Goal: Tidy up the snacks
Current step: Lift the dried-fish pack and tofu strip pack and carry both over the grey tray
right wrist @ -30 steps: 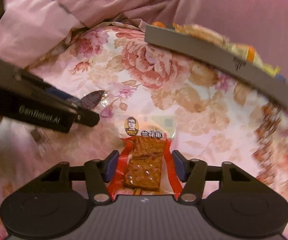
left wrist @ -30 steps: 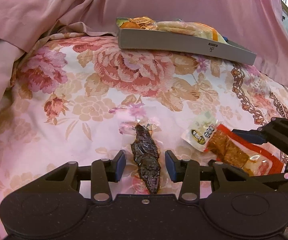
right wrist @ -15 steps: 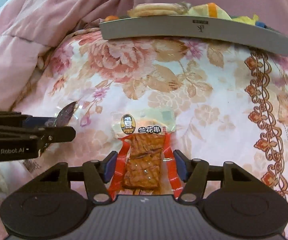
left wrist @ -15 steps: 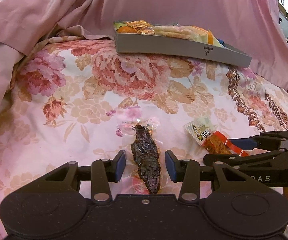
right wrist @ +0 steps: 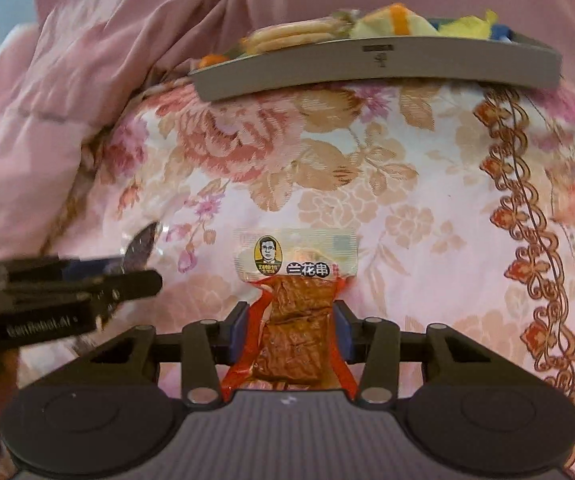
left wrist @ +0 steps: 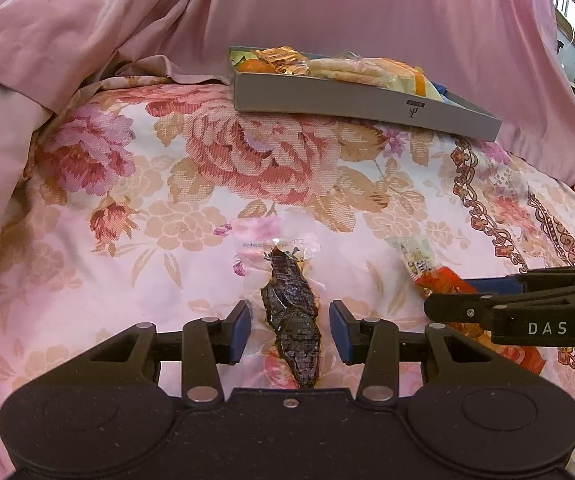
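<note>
The left claw (left wrist: 290,334) sits low over a bed covered in a pink floral quilt (left wrist: 159,184). Its two blue-padded fingers (left wrist: 241,330) stand apart, one on either side of a clear vacuum-sealed packet holding a dark, glossy dried snack (left wrist: 293,312). The packet lies flat on the quilt, lengthwise between the fingers, with a visible gap on each side, so nothing is gripped.

The right claw (right wrist: 290,332) is clamped on a red-edged clear packet of brown tofu-skin pieces (right wrist: 293,336). The blue pads (right wrist: 342,334) press against both long edges of the packet, whose white label end with a portrait logo and black printed characters points forward, away from the claw. From the left wrist view this packet (left wrist: 433,276) shows just to the right of the dark snack, with the right claw reaching in from the side.

At the far end of the quilt rests a shallow grey rectangular cardboard tray (left wrist: 359,102), well apart from both packets. It holds an assortment of wrapped snacks (left wrist: 351,70), among them pale round biscuits and orange and yellow wrappers. Plain pink bedding (left wrist: 327,8) rises behind and to the left of the tray.
</note>
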Available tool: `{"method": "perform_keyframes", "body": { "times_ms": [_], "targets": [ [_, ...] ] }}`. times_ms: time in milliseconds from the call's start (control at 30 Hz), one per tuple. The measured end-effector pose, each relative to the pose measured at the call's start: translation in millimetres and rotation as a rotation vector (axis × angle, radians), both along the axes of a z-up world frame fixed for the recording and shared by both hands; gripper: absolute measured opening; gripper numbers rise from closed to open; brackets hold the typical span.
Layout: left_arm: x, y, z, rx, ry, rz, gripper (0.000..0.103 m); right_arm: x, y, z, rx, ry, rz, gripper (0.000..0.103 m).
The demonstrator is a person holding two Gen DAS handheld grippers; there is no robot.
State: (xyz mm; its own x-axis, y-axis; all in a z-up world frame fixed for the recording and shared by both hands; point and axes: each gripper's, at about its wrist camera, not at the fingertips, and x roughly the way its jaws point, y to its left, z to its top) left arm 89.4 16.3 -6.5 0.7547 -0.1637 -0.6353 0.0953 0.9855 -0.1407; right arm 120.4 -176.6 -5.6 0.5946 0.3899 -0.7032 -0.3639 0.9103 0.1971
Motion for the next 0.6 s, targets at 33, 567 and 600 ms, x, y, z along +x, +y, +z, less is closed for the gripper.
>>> {"method": "perform_keyframes", "body": {
  "times_ms": [33,567,600],
  "targets": [
    [-0.4,-0.6,0.5,0.0,-0.001,-0.001,0.045,0.4,-0.7,0.9,-0.002,-0.006,-0.005,0.048],
    [21.6,-4.7,40.8,-0.013,-0.092,-0.005,0.045,-10.2,1.5,26.0,-0.051,-0.168,-0.015,0.048],
    [24.6,-5.4,45.9,-0.011,-0.105,-0.006,0.045,-10.1,0.8,29.2,-0.05,-0.178,-0.018,0.048]
  ]
}}
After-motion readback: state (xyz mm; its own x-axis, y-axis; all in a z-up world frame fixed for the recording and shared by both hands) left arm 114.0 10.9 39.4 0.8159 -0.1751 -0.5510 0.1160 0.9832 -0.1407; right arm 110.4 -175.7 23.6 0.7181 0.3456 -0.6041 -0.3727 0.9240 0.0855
